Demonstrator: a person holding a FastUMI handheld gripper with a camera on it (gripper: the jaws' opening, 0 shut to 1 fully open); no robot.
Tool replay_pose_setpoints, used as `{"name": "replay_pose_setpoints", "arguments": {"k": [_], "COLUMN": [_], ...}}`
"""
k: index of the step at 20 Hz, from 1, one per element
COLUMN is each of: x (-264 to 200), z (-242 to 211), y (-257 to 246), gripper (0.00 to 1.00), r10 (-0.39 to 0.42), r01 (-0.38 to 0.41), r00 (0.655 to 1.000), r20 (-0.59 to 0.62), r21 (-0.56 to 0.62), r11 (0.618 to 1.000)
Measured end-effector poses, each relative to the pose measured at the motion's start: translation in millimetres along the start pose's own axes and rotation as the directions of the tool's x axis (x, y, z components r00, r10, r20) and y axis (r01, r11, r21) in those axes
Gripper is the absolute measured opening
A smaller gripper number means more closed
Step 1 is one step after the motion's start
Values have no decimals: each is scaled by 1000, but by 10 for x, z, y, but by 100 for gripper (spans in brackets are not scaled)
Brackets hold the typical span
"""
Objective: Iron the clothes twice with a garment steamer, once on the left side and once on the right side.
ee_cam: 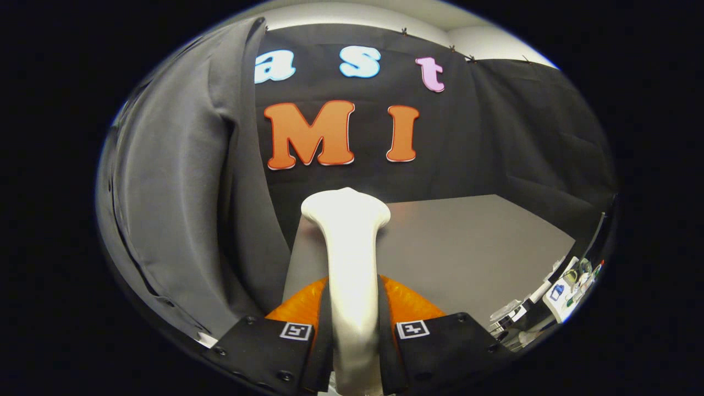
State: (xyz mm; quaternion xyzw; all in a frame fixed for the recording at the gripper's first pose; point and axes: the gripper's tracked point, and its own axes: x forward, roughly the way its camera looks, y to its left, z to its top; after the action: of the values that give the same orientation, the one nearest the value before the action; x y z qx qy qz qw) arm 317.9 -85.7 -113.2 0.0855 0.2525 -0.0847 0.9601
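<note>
A white garment steamer [350,258] stands upright between my fingers, its handle clamped on both sides and its wide head rising just ahead of them. My gripper [355,324] is shut on this handle. A dark grey garment [187,192] hangs to the left of the steamer, a shirt with a buttoned front edge and long folds. The steamer head sits a little to the right of the garment's nearer edge, apart from the cloth.
A grey table [467,242] spreads beyond and to the right of the steamer, up to the black cloth wall. Small items, among them a white box [561,294], lie past the table's right edge.
</note>
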Motion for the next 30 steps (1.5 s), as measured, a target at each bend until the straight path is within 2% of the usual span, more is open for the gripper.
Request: {"name": "replay_pose_setpoints", "arguments": {"k": [4, 13, 18, 23, 30], "x": [-267, -1279, -1897, -2427, -2600], "z": [-132, 427, 697, 934, 797], "y": [-74, 166, 469, 854, 1547], "gripper": [42, 42, 41, 41, 41], "r10": [-31, -49, -20, 44, 176], "r01": [34, 75, 64, 6, -116], "r00": [999, 958, 922, 877, 847], "r20": [41, 282, 386, 478, 501], "r21": [-65, -79, -102, -104, -148], "r11": [997, 994, 993, 995, 982]}}
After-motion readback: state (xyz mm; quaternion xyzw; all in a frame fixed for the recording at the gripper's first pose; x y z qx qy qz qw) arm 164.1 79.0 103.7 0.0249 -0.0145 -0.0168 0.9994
